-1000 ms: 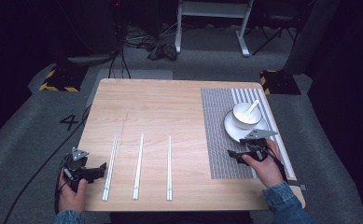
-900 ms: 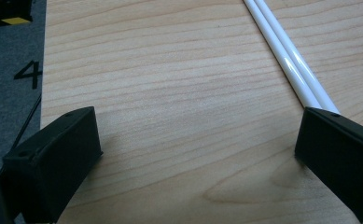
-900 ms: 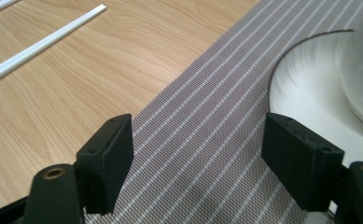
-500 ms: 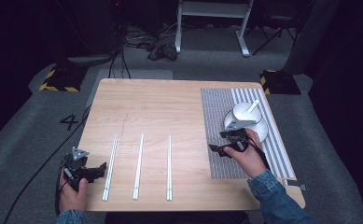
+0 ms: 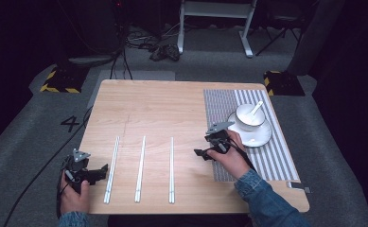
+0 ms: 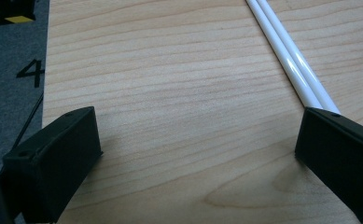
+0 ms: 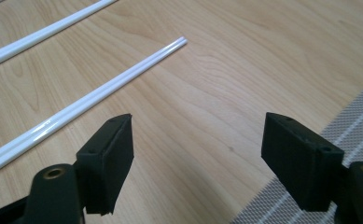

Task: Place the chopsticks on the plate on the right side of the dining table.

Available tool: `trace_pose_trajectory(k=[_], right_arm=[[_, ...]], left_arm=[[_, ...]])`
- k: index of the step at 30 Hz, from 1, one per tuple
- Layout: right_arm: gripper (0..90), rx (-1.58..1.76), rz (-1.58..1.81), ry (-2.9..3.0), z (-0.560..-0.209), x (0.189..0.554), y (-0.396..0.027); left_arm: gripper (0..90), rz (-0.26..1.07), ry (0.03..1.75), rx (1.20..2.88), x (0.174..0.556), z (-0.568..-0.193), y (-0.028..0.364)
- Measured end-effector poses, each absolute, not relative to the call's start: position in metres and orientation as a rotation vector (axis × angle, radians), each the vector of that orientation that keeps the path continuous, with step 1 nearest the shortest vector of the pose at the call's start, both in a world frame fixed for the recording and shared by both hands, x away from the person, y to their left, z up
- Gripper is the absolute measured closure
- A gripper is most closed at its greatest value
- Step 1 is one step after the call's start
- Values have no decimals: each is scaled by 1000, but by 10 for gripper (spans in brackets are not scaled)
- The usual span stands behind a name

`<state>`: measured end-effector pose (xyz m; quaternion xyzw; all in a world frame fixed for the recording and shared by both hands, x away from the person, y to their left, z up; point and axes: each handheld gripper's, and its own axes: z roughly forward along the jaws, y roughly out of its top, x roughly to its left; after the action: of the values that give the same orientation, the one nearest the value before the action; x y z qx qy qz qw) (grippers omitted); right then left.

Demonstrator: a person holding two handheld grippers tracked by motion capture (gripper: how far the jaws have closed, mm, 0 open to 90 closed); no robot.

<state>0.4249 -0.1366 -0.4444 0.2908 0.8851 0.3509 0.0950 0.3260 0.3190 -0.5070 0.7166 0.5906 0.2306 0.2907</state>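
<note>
Three pairs of white chopsticks lie side by side on the wooden table [image 5: 162, 104]: a left pair [image 5: 111, 169], a middle pair [image 5: 140, 168] and a right pair [image 5: 171, 169]. My left gripper [image 5: 101, 173] rests at the table's front left corner, just left of the left pair, open and holding nothing. In the left gripper view [image 6: 195, 135] that pair [image 6: 286, 56] runs past the right jaw. My right gripper [image 5: 201, 146] hovers at the left edge of the striped placemat [image 5: 219, 99], open and holding nothing. The right gripper view [image 7: 200, 140] faces the right pair [image 7: 100, 93].
On the placemat stands a white plate [image 5: 259, 137] carrying a white bowl [image 5: 248, 116] with a spoon [image 5: 256, 108] in it, just right of my right hand. Grey floor, cables and a metal stand lie beyond the table's far edge.
My right gripper has travelled left across the placemat, from beside the plate to the mat's left edge. Its jaws keep the same gap. The left gripper has stayed put.
</note>
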Motion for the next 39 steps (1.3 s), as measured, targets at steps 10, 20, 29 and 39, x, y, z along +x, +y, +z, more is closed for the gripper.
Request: trace_pose_trajectory(k=[10,20,29,39], right_arm=[[244,773,1032,2673,-466,412,-96],[236,737,1058,2670,-480,399,-67],[233,705,1035,2695,-486,388,-59],[232,715,1005,2711,-489,386,-56]], left_arm=[[0,616,1575,1912,326,-507,319],[0,613,1576,1911,326,-507,319],[0,615,1575,1911,326,-507,319],[0,614,1575,1910,326,-507,319]])
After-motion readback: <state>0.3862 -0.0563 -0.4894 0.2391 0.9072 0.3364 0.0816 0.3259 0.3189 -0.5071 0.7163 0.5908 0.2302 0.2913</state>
